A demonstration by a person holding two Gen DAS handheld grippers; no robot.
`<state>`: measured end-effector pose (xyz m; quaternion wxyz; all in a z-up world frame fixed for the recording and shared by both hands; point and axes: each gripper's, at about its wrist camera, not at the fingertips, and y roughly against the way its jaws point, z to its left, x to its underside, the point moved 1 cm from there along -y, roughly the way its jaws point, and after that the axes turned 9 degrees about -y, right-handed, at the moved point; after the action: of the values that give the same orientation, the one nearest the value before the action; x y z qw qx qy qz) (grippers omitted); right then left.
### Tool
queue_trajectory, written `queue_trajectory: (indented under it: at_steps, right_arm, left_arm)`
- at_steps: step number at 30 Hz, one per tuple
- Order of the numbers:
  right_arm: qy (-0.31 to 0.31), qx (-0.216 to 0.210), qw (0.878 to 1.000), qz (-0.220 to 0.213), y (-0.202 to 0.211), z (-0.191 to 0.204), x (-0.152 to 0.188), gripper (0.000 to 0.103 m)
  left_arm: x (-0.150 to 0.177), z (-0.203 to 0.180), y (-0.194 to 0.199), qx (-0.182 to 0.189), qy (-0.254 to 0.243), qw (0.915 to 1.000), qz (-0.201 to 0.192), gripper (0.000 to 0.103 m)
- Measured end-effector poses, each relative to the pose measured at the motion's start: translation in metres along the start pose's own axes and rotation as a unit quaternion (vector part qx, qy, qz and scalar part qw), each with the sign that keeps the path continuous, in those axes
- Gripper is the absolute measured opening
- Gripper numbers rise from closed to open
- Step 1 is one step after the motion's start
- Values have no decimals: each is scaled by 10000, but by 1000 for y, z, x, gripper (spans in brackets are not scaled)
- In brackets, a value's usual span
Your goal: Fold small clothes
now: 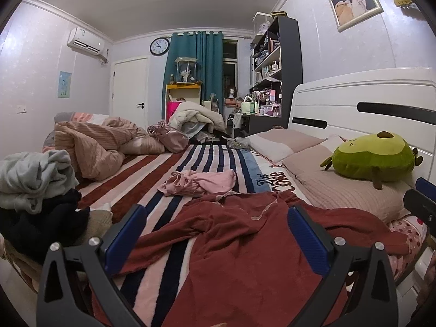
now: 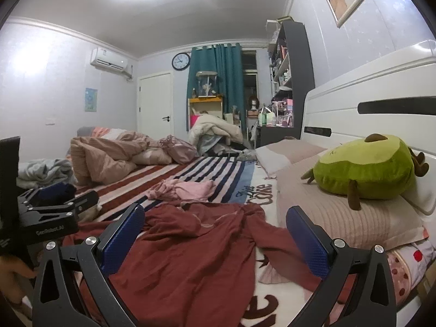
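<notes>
- The red garment [image 1: 245, 245] lies rumpled on the striped blanket [image 1: 163, 204] nearest us, a pink garment [image 1: 201, 182] just beyond it
- Left gripper [image 1: 215, 234] and right gripper [image 2: 215, 234] both hover with jaws spread wide, holding nothing
- I'd pinch two edge corners (not the bunched middle) and pull it flat before folding

lilac walls [image 1: 340, 54], teal curtain [image 1: 201, 62]

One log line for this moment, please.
stage: before grasp | left gripper: open, empty | right gripper: open, empty | red garment: crumpled on bed | pink garment: beyond, unfolded
</notes>
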<state>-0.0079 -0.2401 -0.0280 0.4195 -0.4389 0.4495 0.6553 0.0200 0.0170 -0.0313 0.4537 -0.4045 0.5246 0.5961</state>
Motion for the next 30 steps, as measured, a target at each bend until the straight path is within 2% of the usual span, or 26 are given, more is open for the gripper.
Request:
queue_trajectory:
  at_steps: [4,7,10,14,17,18,22,24,25,27,28,29,30]
  right_arm:
    - [1,21,10000,54,-5,-1,3,103]
    - [28,14,9999,146,-13,-2,8,103]
    - [-11,-29,9994,332,-25,-6,22,103]
    - [-99,-31,9971,755,-51,-8,46,103]
    - [-23,-17,9936,1134,-72,-4,64,103]
    - [-13,-58,9924,1230,-78,-2,68,103]
    - [15,-236,9898,1405,-90,7,77,103]
    - [42,-232,9900,1394,-92,9,80,103]
    - [33,-233,9899,1398,-93,8,80,103]
    - [-7,-240,9898,1407,-93,8,81,103]
    - [-34,-245,9896,1420,-93,7,81,103]
    - [-48,-248,9894,1428,-93,7,81,103]
    - [-56,-243,9893,1436,-93,6,81,103]
  left_arm:
    - [5,7,-5,0,33,9999,101,102]
    - [18,24,-14,-45,130,9994,323,102]
    - [42,49,-27,-250,222,9965,769,102]
    - [90,90,-42,-567,522,9853,1527,100]
    - [124,113,-48,-581,925,9750,1938,85]
    - [132,117,-50,-601,946,9724,2046,79]
    - [157,130,-58,-885,913,9610,2456,68]
    - [164,135,-60,-818,1101,9574,2542,50]
    - [167,138,-62,-777,1140,9572,2546,46]
    - [171,138,-66,-773,1086,9570,2577,28]
    - [171,137,-68,-802,1033,9573,2579,22]
    - [168,137,-69,-769,1047,9573,2581,9]
    - [167,138,-68,-712,1096,9583,2540,3]
